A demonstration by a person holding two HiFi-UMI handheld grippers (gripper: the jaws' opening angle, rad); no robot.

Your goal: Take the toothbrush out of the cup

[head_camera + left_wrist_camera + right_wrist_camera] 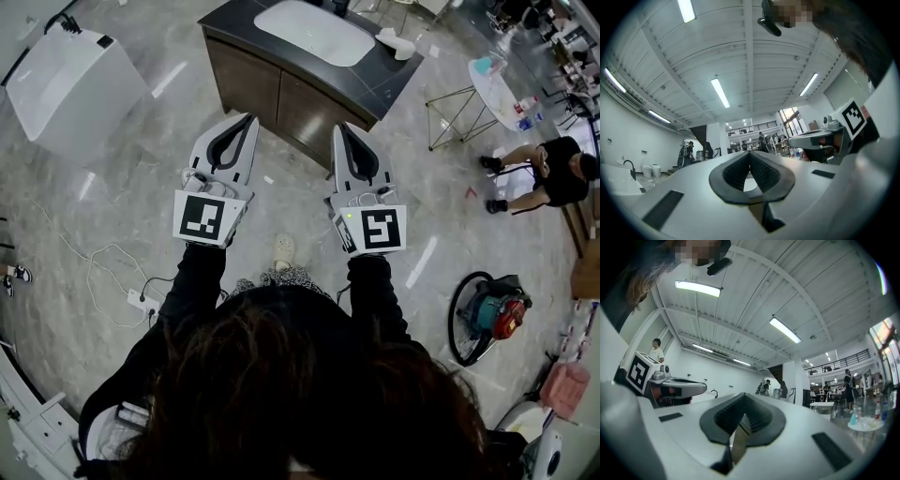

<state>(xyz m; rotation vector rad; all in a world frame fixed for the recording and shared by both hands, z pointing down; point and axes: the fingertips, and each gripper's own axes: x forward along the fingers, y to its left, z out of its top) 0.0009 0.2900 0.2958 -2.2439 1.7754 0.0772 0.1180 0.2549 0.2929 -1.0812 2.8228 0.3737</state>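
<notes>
Standing at the bottom of the head view, the person (309, 394) holds both tools out level in front, side by side in the middle of the frame. The left gripper (247, 119) has its jaws pressed together at the tips with nothing between them, and its own view shows the dark pads meeting in a closed wedge. The right gripper (340, 127) looks the same: jaws together and empty, only a sliver of the background showing lower down between the pads.

Just beyond the fingertips, toward the top centre, stands a dark vanity cabinet (281, 94) with a white sink basin (314, 31) set in its top. At the counter's right end lies a small white object (398, 42), too small to identify. No cup or toothbrush can be made out in any view, so where they stand cannot be told; the counter is the likely place.

The task looks barely begun. Nothing is grasped, and reaching the counter, finding the cup and lifting the brush out all remain.
</notes>
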